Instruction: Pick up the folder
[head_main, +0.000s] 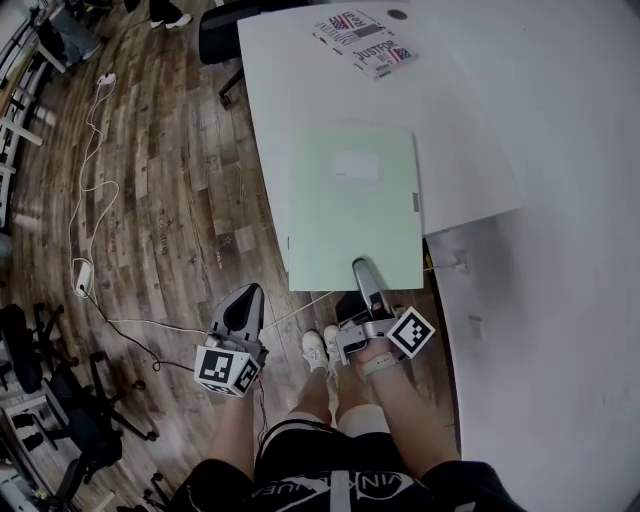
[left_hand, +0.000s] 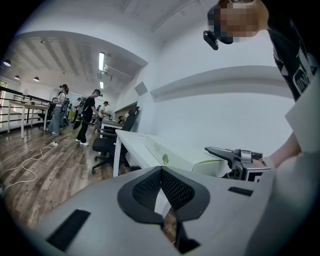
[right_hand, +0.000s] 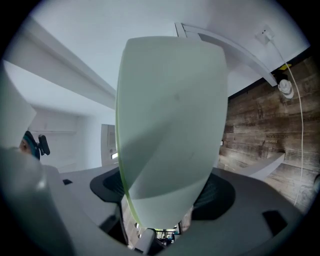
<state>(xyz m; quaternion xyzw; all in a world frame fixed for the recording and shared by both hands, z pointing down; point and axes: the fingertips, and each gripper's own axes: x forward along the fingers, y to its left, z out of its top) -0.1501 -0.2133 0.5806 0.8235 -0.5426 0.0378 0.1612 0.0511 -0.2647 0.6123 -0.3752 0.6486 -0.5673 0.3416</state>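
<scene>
Pale green rectangular card folder (head_main: 355, 205) is seen at frame centre in the head view. Its far part is over the white table (head_main: 470, 130); its near part juts past the table edge above the brown plank floor (head_main: 170, 180). Whether the folder rests flat on the table cannot be told.

Right gripper (head_main: 362, 268) is placed at the folder's 6 o'clock edge. Its jaws are clamped on the green sheet, which fills the right gripper view.

Left gripper (head_main: 250, 293) is held at 7 o'clock of the folder, apart from it, over the floor. Its jaws are closed, pads meeting, nothing between them.

Printed striped booklets (head_main: 362, 42) are noted at the table's 12 o'clock. A white cable (head_main: 90, 200) is trailed across the floor at 9 o'clock.
</scene>
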